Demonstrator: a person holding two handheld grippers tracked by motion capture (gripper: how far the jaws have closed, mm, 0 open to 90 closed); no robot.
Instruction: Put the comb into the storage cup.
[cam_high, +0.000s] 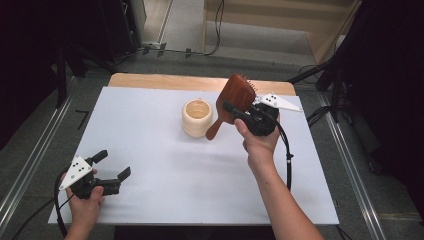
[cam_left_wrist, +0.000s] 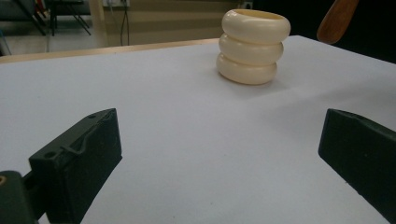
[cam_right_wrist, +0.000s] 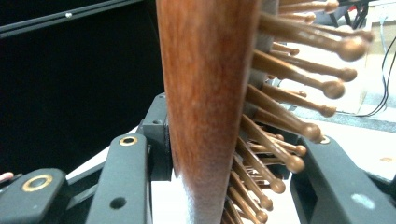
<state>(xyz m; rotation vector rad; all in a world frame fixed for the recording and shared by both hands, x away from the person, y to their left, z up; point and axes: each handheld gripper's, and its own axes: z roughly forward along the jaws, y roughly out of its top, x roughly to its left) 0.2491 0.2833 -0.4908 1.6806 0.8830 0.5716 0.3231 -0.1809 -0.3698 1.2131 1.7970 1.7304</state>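
The right gripper has the hairbrush clamped by its wooden head and holds it up off the table, tilted, with the handle hanging down toward the cup and the handle's tip just beside the cup's rim. From the right gripper view the jaws press on either side of the brush, one against the smooth back and the other in among the bristles (a slightly awkward bite, I'd say, since pins give less purchase than flat wood). The left gripper rests near the front left corner of the table, its jaws spread wide with nothing between them, well apart from the cup. My reading is that the carrying step is under way, and that the brush is meant to go handle-first into the cup. The next move calls for shifting the handle over the opening, turning the brush more upright, then lowering it gently so the light-looking cup does not tip or slide.
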